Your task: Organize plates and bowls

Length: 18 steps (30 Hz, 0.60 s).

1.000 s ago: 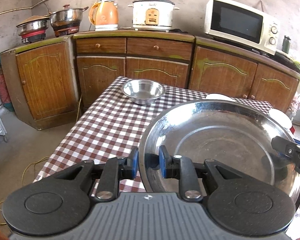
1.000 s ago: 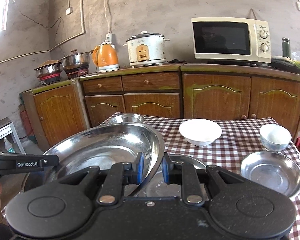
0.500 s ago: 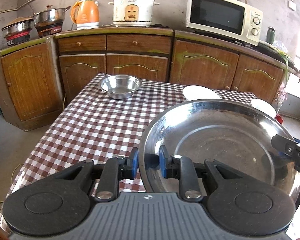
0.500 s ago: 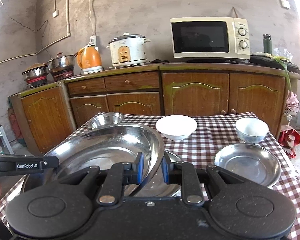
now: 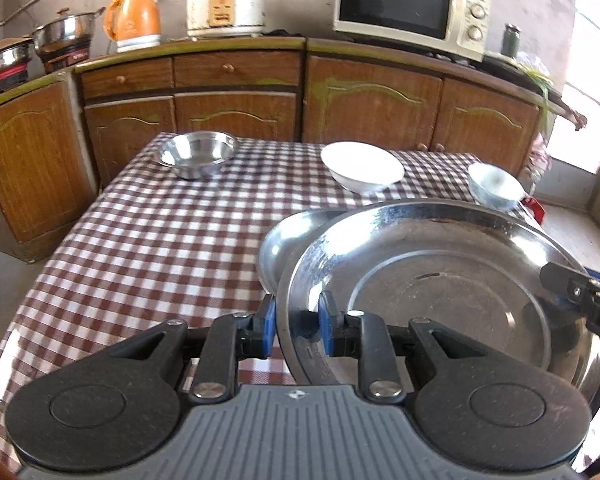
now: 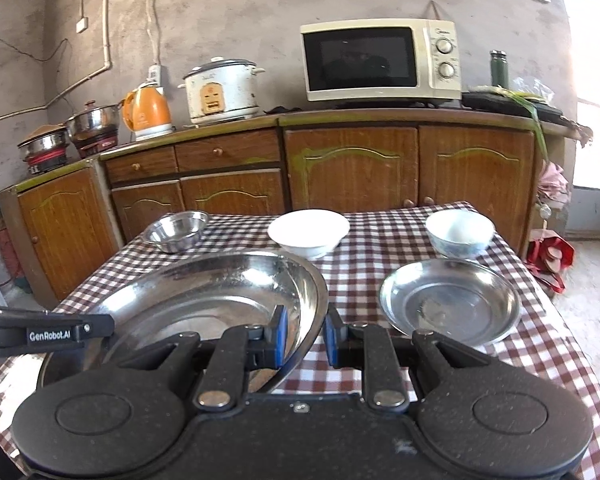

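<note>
- Left hand-held gripper [image 5: 297, 330] is pinching the near-left rim of the large steel plate [image 5: 440, 296], blue pads on either side of the metal.
- Right hand-held gripper [image 6: 305, 338] pinches the opposite rim of that same plate [image 6: 204, 292], one pad inside the dish, one outside.
- So the big plate hangs between both grippers, tilted, above the checked worktop [image 5: 148, 240].
- In the left wrist view, the edge of a second steel plate [image 5: 288, 236] peeks out from behind the big plate's left side; whether they touch, I can't tell.
- In the right wrist view, a steel plate [image 6: 450, 302] lies flat on the cloth just right of the carried one.
- Far side of the worktop: small steel bowl [image 6: 176, 230] at the left, white bowl [image 6: 308, 232] in the middle, patterned white bowl [image 6: 460, 234] at the right, all upright and well apart.
- Behind, wooden cabinets [image 6: 352, 164] carry a microwave [image 6: 380, 60], rice cooker [image 6: 220, 90] and orange kettle [image 6: 146, 112].
</note>
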Motion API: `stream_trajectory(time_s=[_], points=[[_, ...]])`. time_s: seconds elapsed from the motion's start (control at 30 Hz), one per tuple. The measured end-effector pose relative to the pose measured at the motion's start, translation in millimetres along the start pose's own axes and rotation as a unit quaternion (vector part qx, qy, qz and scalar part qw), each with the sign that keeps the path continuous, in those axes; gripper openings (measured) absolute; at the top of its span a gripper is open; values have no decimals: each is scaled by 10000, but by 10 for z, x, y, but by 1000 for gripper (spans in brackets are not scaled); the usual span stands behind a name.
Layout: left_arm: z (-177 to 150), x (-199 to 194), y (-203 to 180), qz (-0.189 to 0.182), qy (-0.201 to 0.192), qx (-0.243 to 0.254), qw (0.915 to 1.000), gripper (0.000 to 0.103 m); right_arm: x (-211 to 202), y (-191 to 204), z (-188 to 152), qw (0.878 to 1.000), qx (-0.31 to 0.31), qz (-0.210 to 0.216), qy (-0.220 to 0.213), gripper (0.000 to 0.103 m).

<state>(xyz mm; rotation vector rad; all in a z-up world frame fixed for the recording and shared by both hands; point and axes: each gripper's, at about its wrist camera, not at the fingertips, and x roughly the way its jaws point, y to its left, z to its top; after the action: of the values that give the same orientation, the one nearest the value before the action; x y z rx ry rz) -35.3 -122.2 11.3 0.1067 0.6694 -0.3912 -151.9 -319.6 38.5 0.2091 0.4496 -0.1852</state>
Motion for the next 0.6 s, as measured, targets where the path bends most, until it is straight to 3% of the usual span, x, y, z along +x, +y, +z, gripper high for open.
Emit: stream_trajectory(time_s=[0.6], points=[[-331, 164, -423, -327, 194, 479, 9981, 24, -124, -452, -443, 9983, 161, -433, 342, 25]])
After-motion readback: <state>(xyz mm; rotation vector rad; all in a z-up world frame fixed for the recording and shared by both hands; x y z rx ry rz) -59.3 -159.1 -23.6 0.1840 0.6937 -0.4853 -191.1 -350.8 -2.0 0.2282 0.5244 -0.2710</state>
